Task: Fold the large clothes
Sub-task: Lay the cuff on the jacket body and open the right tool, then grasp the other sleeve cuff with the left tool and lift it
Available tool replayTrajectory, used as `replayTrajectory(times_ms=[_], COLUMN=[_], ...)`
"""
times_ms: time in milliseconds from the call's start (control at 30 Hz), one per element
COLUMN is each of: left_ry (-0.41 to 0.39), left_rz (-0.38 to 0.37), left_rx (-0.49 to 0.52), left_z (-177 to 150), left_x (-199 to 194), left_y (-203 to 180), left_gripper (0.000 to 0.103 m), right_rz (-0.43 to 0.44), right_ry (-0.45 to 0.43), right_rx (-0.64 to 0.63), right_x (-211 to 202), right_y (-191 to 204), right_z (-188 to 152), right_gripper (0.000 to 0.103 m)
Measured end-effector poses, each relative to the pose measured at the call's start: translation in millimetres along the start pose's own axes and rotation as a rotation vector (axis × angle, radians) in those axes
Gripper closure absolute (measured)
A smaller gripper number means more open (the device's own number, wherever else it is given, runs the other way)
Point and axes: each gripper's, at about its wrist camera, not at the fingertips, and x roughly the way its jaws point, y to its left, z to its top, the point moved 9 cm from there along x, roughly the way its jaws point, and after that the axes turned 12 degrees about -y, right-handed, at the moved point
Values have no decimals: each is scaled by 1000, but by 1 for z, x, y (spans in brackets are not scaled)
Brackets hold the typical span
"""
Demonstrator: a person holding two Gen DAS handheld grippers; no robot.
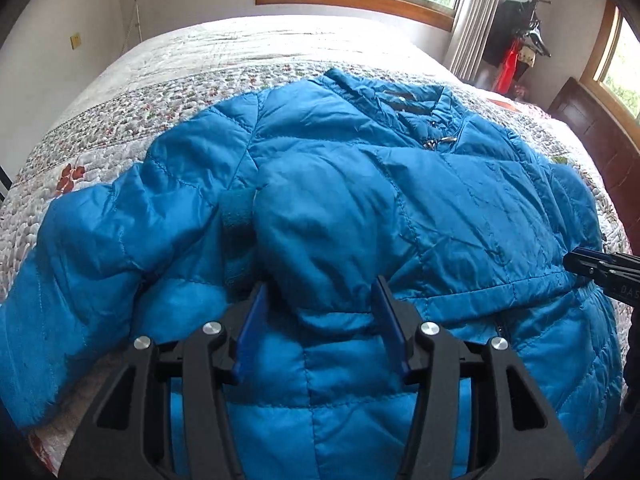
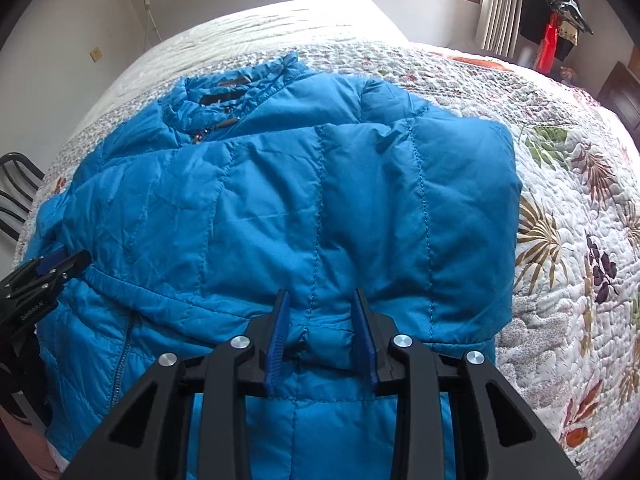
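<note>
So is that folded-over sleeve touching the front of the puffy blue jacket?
Touching. The right wrist view shows the folded sleeve lying flat on the puffy blue quilted jacket, with no gap along its edge.

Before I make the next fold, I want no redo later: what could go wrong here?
1. The puffy blue jacket is slippery; the sleeve folded over the chest may spring back, since the left gripper stands open around it.
2. The other sleeve sprawls sideways on the quilt; folding now leaves it sticking out.
3. The right gripper pinches only a small ridge of fabric; a pull could slip off or drag the whole jacket.
</note>
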Motion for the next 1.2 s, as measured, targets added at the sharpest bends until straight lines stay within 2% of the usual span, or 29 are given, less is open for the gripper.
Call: replayTrajectory(times_ms=[133,267,333,500,600,633,700,733,833,1000,1100,1200], left_ry=[-54,8,44,39,26,11,-20,-30,-52,-37,-11,12], left_rz=[-5,10,-6,-11,12,20,53,69,101,266,347,384], left_rx=[24,37,10,6,7,8,27,32,4,-62,-146,-270], left_z=[11,1,-7,-6,-6,-5,-4,-5,-14,-48,-77,-108], left_x=[-11,10,23,23,9,0,-22,-33,-66,-108,-132,-156], left_y=[-10,-11,-5,-4,0,3,11,17,46,126,177,226], left_gripper=[50,49,44,44,45,43,33,29,27,24,20,18], right_rz=[4,12,15,17,43,51,44,27,-65,-178,-243,-296], right_ry=[-20,55,55,39,6,-7,-40,-59,-105,-121,-111,-102], right_rx=[11,18,12,14,37,32,24,26,42,123,181,230], right_x=[-16,12,23,22,10,2,-16,-24,-47,-60,-61,-61], right_y=[-1,-2,-2,-2,-4,-4,-9,-15,-45,-108,-149,-183], right_z=[6,-8,-11,-11,-9,-8,-5,-4,-3,-12,-22,-32], right_gripper=[71,70,70,70,70,70,59,57,57,57,57,57])
